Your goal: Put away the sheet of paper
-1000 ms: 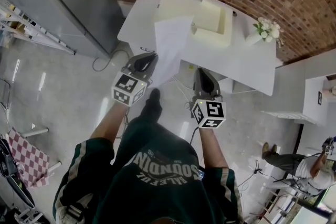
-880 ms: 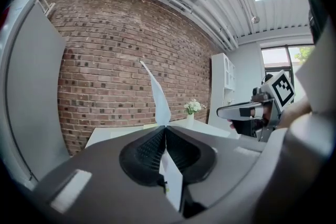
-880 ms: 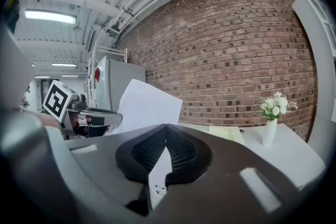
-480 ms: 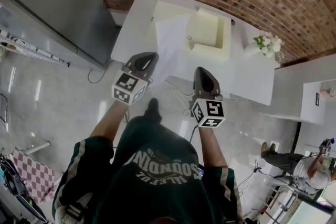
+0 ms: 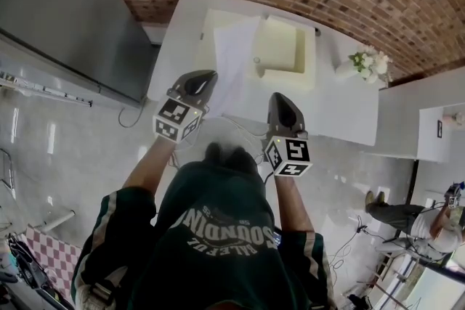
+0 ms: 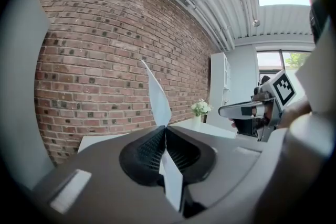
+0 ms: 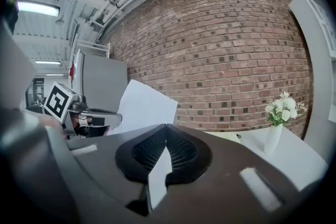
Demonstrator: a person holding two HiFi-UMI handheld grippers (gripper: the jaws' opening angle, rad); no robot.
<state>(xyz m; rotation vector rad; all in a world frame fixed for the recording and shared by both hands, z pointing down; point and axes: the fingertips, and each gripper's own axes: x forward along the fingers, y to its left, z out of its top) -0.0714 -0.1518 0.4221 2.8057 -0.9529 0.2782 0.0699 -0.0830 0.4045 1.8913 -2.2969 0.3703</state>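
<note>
Both arms stretched forward at the white table (image 5: 341,102), left gripper (image 5: 205,79) pinching the sheet of paper (image 5: 234,58), right gripper (image 5: 280,99) pressed together alongside, cream box (image 5: 280,47) and flowers (image 5: 365,62) beyond

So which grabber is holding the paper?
The left gripper: the sheet of paper sticks up from its shut jaws. The right gripper is shut with no sheet rising from it.

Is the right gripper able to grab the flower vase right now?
Probably not. The right gripper is shut on the sheet of paper, which the left gripper also pinches, and the vase stands farther off on the table.
</note>
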